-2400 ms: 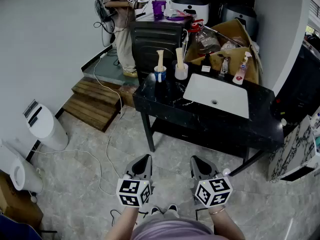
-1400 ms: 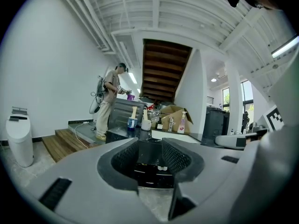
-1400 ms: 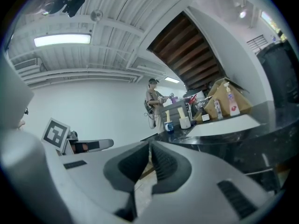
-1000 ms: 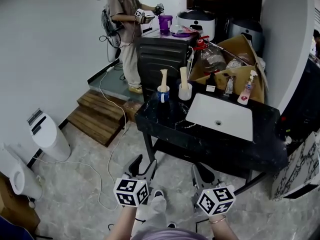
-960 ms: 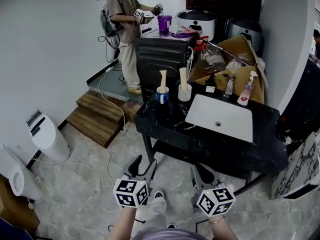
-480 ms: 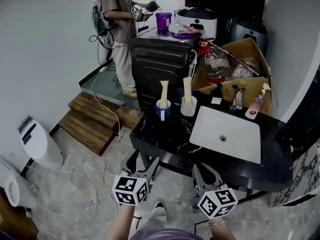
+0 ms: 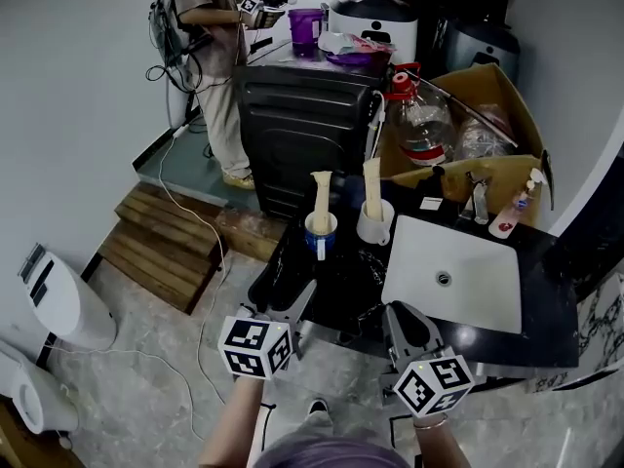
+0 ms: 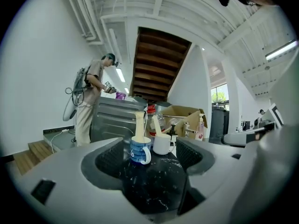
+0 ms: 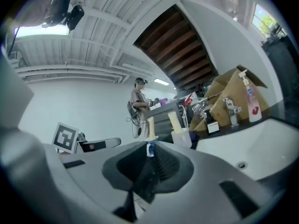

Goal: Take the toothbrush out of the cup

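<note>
Near black marble tabletop edge: left hand-held gripper w/ jaws just opened wide, empty; right hand-held gripper narrow, empty. Risk: grip catches blue ceramic cup rim, not pale toothbrush, & tips cup.

Staged test lab in an industrial hall — washbasin, cardboard box, person working.

Black marble counter, white sink set in it, blue cup and white cup standing side by side
</note>
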The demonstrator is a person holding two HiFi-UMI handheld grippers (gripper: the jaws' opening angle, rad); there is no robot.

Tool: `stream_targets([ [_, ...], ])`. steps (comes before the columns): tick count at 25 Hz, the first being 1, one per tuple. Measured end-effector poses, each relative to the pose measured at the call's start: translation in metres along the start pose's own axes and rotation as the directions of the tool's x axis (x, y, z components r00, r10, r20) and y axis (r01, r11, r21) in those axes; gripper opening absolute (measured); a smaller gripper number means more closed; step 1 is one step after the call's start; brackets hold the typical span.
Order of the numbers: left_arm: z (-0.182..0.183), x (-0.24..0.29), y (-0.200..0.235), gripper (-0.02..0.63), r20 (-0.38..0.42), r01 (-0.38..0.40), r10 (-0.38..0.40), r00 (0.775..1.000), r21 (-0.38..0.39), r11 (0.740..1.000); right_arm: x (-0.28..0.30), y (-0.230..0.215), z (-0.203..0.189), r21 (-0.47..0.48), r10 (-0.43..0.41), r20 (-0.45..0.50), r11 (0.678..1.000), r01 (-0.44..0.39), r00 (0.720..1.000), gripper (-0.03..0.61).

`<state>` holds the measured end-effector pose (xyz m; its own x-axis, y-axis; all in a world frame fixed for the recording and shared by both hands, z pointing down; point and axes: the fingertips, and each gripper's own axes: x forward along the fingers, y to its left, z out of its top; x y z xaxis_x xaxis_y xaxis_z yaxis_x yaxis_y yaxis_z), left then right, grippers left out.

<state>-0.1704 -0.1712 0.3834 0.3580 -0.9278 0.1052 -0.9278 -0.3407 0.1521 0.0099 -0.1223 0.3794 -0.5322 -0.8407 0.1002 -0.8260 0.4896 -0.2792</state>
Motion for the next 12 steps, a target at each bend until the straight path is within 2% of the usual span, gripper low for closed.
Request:
stream_targets([
  [5, 0.004, 0.04, 0.011, 0.336, -0.022, 0.032, -0.032, 0.999, -0.002, 1.0, 0.019, -0.006, 0.001, 0.0, -0.022, -0.007, 1.0, 0.022, 1.0, 0.035],
  [12, 0.01, 0.09, 0.018, 0.336, -0.045, 0.031, -0.03, 0.999, 0.019, 0.999, 0.046, -0.02, 0.003, 0.02, -0.004, -0.016, 1.0, 0.004, 1.0, 0.035],
])
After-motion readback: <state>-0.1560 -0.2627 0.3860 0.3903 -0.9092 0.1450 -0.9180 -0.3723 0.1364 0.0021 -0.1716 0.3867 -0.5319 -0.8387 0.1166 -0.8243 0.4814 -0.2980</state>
